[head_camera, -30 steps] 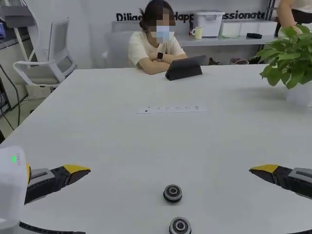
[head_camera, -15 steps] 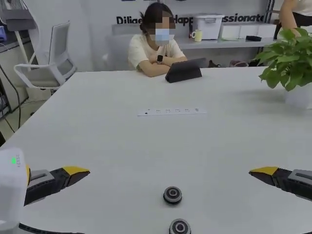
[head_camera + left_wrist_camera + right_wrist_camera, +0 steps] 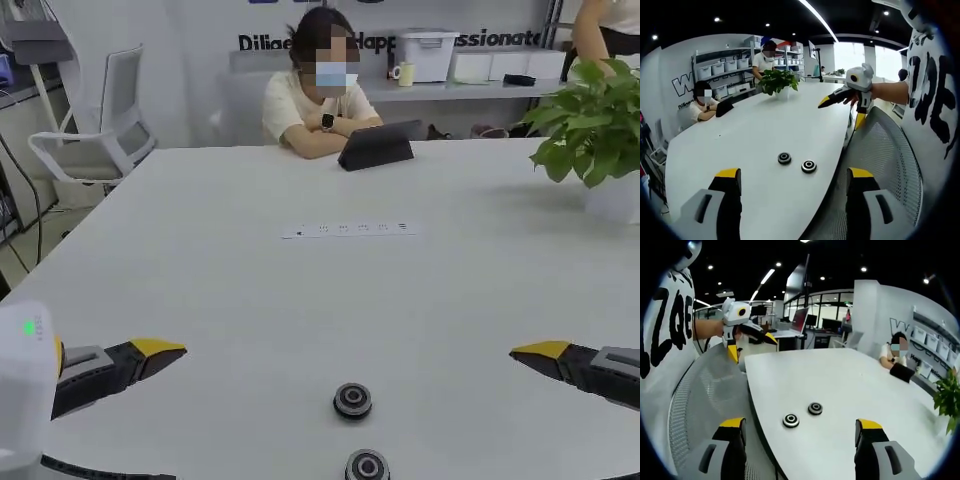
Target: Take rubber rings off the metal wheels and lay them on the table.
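Surface: pale, wide surface running across the room, with two wheels lying at its near edge, close to the person working.
Far wheel: the far wheel lies flat on the surface, between the two grippers and well apart from both.
Near wheel: the near wheel lies flat, just nearer and slightly right of the far one. The two are close but not touching.
Rings: dark rings sit round the metal hubs, still on both wheels.
Left gripper: the left gripper hangs at the near left, pointing right toward the wheels. Its fingers are spread wide with nothing between them.
Right gripper: the right gripper hangs at the near right, pointing left toward the wheels. Its fingers are also spread wide and hold nothing.
Middle: a white power strip lies flat, well beyond the wheels.
Far side: a seated person rests their arms on the far edge, with a dark tablet propped just to the right.
Far right: a leafy plant stands in a white pot.
Far left: a white chair stands off the surface.
Back wall: a shelf carries a bin and a mug.
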A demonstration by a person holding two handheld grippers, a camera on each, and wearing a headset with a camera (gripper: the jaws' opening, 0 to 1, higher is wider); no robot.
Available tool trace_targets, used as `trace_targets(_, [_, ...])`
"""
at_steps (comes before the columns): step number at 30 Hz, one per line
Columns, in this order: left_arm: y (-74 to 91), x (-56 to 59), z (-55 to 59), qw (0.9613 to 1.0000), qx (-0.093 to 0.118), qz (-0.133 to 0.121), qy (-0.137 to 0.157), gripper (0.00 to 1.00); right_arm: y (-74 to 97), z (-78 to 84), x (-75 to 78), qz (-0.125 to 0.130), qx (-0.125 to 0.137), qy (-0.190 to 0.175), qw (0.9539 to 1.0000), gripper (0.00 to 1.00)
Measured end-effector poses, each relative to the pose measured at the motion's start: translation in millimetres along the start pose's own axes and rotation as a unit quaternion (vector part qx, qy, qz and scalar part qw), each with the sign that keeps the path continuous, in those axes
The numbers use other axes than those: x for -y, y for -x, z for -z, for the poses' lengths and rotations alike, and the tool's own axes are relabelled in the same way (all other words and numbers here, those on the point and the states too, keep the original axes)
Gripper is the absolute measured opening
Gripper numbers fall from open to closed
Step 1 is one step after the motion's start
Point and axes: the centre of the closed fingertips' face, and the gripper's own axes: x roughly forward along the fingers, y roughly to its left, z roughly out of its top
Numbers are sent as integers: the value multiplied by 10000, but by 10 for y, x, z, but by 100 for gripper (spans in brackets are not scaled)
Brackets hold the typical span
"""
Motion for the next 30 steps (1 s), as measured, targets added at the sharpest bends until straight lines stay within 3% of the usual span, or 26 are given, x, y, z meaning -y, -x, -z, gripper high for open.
trace_targets(30, [-1, 39, -33, 9999, -30, 62, -85, 82, 22, -26, -25, -91, 19, 116, 9999, 82])
